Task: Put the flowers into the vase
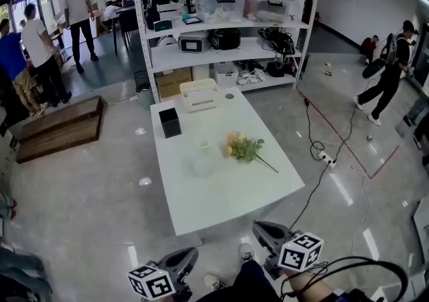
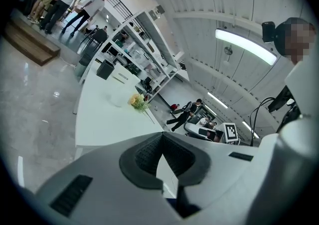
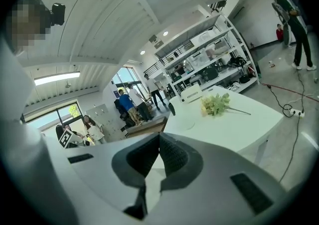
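Flowers (image 1: 242,147), a yellow green-leaved bunch, are lying beside what seems a clear vase (image 1: 202,157) on the white table (image 1: 231,195), so be opening your closed, empty left gripper (image 2: 160,139) and right gripper (image 3: 159,139) before reaching.

light: bright, ceiling strip (image 2: 245,46) | glare: floor (image 1: 345,189) | focus: sharp | edges: fisheye-bent, dark vignette

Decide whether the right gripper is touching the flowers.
Apart. The head view shows the right gripper short of the white table's near edge, while the flowers lie mid-table with bare tabletop between them.
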Available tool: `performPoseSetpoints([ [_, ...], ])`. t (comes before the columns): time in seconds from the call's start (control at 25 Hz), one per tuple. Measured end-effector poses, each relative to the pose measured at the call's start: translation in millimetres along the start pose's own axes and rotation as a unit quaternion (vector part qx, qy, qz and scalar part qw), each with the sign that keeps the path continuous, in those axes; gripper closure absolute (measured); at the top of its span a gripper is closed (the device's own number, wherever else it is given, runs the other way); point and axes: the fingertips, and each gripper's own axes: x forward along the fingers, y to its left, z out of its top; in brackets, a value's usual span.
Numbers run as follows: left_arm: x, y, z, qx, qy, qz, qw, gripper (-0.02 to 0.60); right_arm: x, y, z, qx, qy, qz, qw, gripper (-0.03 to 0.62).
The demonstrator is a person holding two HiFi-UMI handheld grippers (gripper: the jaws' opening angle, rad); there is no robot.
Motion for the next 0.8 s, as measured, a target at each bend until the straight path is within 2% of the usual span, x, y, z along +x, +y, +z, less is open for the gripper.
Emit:
performPoseSetpoints([
  [0.44,-4,17,16,-0.013,-0.025,0.029,0.9992,0.58,36,-23,23,-0.014,0.013,-0.003,1.0,0.591],
  [0.8,43,21,42,-0.018,-0.035,0.034,0.9987,0.58,57,-71,55,-0.03,0.024,-0.02,0.999,0.591],
])
